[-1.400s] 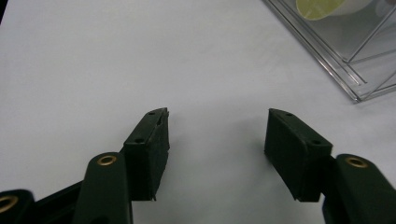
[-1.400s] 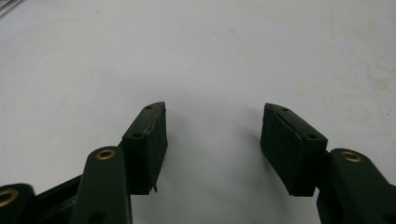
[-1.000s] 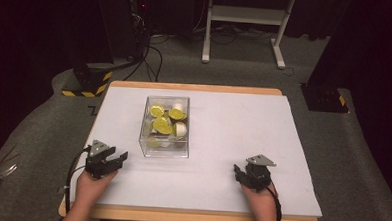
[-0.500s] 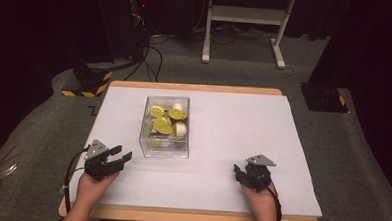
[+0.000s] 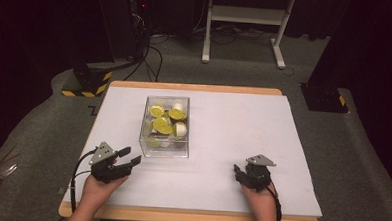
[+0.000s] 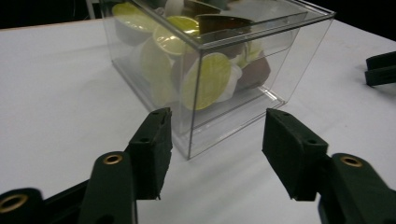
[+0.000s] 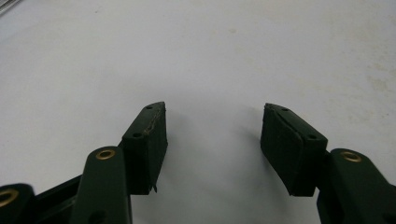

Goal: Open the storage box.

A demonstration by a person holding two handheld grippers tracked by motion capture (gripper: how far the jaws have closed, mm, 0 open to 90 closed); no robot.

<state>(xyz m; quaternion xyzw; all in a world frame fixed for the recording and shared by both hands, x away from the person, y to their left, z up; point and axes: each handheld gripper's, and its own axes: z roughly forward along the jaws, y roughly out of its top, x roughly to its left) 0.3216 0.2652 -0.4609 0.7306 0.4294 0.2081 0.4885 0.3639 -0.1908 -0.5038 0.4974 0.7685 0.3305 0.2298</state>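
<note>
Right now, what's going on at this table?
A person sits at a white table with a two-jaw gripper in each hand. The left gripper is open and aimed at a corner of a clear plastic box filled with yellow-lidded capsules, without touching it. The right gripper rests open on bare tabletop, holding nothing.

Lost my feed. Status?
Left gripper open, facing clear box of capsules. Right gripper open, empty. Nothing between.

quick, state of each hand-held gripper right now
Left hand-held gripper: open, holding nothing, aimed at a corner of the clear box.
Right hand-held gripper: open, holding nothing, over the bare white table.
</note>
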